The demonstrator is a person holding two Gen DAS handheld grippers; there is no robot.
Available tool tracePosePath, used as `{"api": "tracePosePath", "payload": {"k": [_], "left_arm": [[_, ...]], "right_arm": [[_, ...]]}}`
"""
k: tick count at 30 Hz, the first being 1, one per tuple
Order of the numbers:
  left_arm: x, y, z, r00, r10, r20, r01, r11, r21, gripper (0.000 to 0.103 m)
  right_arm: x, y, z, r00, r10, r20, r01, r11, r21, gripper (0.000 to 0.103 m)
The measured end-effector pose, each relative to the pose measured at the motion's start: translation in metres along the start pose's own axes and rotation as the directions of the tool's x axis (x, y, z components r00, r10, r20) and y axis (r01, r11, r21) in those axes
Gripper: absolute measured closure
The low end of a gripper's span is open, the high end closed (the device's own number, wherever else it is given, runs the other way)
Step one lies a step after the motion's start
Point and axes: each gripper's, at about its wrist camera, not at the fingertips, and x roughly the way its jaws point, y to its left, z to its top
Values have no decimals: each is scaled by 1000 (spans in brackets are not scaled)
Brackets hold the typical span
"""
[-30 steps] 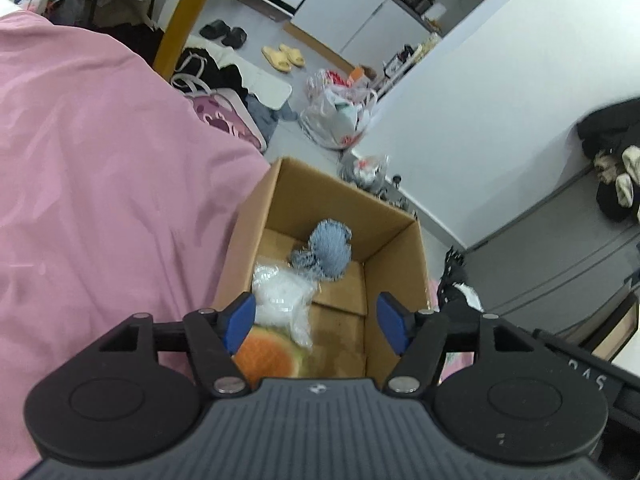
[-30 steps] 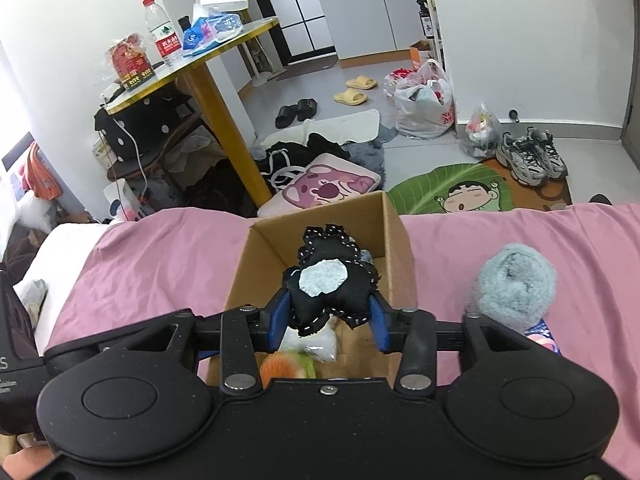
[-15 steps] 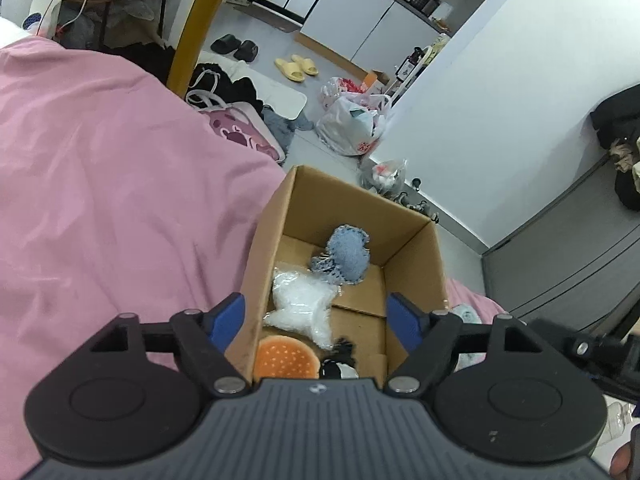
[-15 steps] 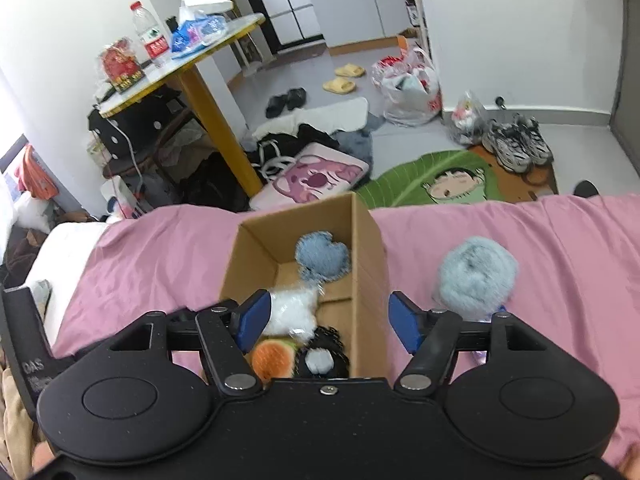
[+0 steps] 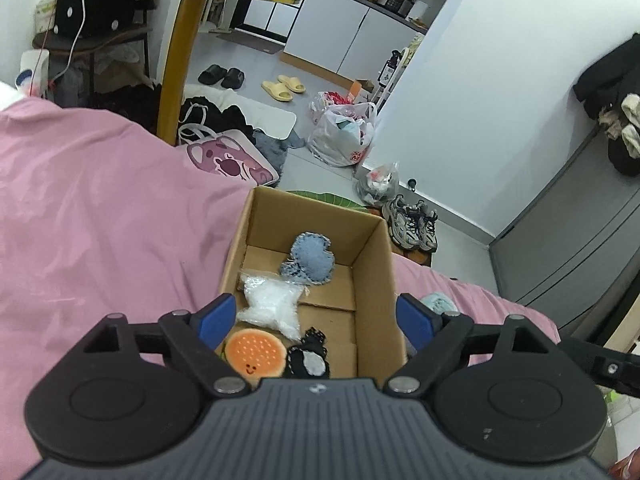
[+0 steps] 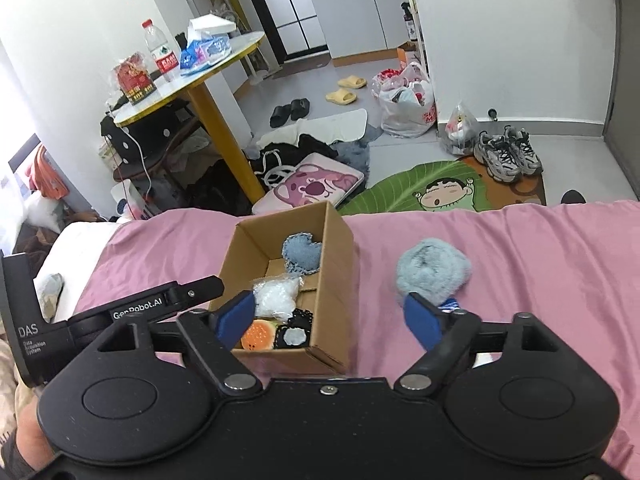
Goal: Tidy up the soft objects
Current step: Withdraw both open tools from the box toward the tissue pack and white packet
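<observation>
An open cardboard box sits on a pink bedsheet. Inside lie a blue denim plush, a white fluffy star, an orange burger plush and a black-and-grey plush. A grey-blue fuzzy ball rests on the sheet right of the box. My left gripper hangs open above the box's near end, empty. My right gripper is open and empty, straddling the box's right wall.
The bed edge runs just beyond the box; below it the floor holds a pink bag, a leaf rug, sneakers and plastic bags. A yellow-legged round table stands at the left. The left gripper's body lies left of the box.
The right gripper opened and let the black-and-grey plush fall into the box, then pulled back and up. The left gripper also rose and drew back, and its fingers spread wider.
</observation>
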Motion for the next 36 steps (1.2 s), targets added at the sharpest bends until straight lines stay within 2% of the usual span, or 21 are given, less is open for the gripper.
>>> {"api": "tracePosePath", "payload": {"k": [6, 9, 20, 27, 31, 36], "left_arm": [[-20, -26, -9, 1000, 27, -9, -27, 999, 28, 6], [-30, -37, -14, 999, 32, 0, -32, 999, 32, 1], [-58, -77, -27, 998, 61, 35, -63, 996, 61, 0], [-62, -99, -38, 998, 63, 22, -65, 995, 80, 1], [-62, -114, -44, 995, 99, 13, -100, 991, 86, 1], [-57, -124, -53, 990, 137, -12, -135, 985, 109, 1]], "right_arm": [[-24, -26, -8, 1000, 12, 27, -13, 999, 31, 10], [-36, -39, -12, 999, 20, 39, -21, 1000, 21, 0], [-69, -103, -26, 996, 56, 73, -63, 994, 93, 0], [-67, -130, -38, 996, 71, 56, -78, 988, 135, 0], [-63, -139, -43, 997, 75, 34, -80, 984, 160, 0], [-57, -143, -50, 993, 114, 17, -115, 984, 137, 0]]}}
